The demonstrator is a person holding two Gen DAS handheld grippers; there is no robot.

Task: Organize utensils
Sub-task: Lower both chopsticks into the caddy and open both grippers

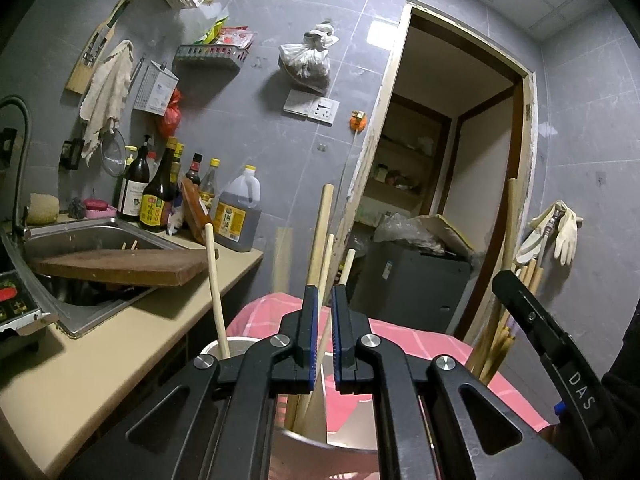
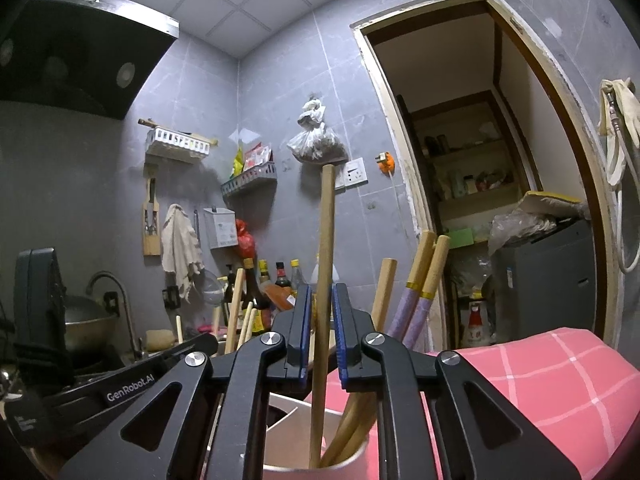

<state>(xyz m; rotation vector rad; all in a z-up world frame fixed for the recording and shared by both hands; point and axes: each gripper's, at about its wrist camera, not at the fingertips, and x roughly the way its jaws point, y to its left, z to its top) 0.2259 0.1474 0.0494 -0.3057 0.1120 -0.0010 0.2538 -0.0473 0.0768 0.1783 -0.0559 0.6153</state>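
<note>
Right wrist view: I see my right gripper [image 2: 320, 316] with its jaws narrow around a tall upright wooden handle [image 2: 325, 256], pads not clearly pressing it. The handle stands in a white cylindrical utensil holder [image 2: 352, 460] on the pink checked cloth [image 2: 560, 380]. My left gripper [image 1: 325, 320] has its jaws nearly shut, holding nothing, above the holder.

Sauce bottles [image 1: 160, 196] and a jug [image 1: 237, 216] stand at the worktop's [image 1: 132, 332] back edge by the wall. A board [image 1: 120, 267] lies across the sink [image 1: 92, 236]. A towel [image 1: 107, 96] and a bag [image 1: 308, 58] hang on the tiles. Gloves [image 1: 560, 232] hang beside the doorway [image 1: 452, 168].
</note>
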